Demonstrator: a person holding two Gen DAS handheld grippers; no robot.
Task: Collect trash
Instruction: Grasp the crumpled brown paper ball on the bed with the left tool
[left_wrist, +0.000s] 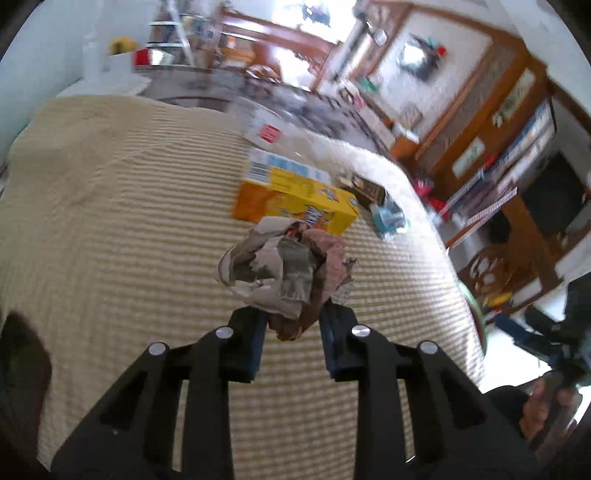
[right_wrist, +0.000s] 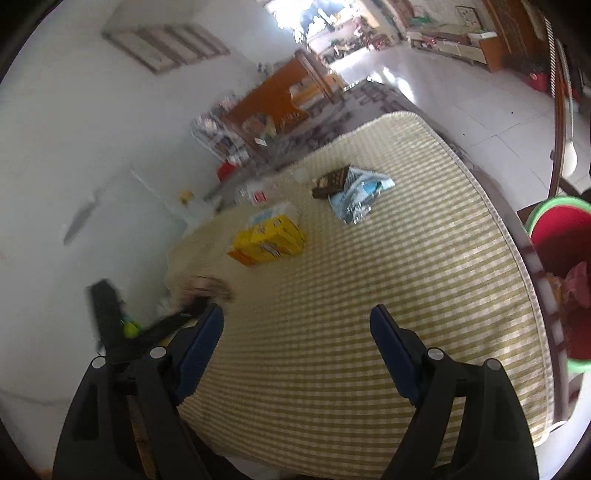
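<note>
Striped yellow-and-cream matting (left_wrist: 110, 221) is covering the surface I am working over; it could be a mattress or a padded worktop, I cannot tell which. Through the left wrist camera I am seeing my left claw (left_wrist: 291, 321) clamped on one crumpled paper wad (left_wrist: 284, 273), grey and brown, which is sitting raised above the matting between the blue pads. Beyond the wad, one yellow carton (left_wrist: 295, 199) is lying flat on the mat. Past it to the right, one dark brown packet (left_wrist: 365, 188) is lying against one blue-and-silver wrapper (left_wrist: 388, 218). Further back, one clear container with a red label (left_wrist: 269, 133) is standing near the far edge. Wooden furniture and shelves are filling the blurred background.

Through the right wrist camera I am seeing my right claw (right_wrist: 297, 328) held wide apart with nothing between its fingers, hovering over bare matting (right_wrist: 369, 295). The left claw (right_wrist: 195, 306) is showing at the left, blurred, with the paper wad (right_wrist: 207, 288) at its tip. Ahead, the yellow carton (right_wrist: 267, 242), the brown packet (right_wrist: 330, 182), the wrapper (right_wrist: 360, 194) and the labelled container (right_wrist: 256, 195) are lying well apart from my fingers. At the right edge, one red bucket with a green rim (right_wrist: 557, 236) is standing beside the mat, with some reddish scraps inside.
</note>
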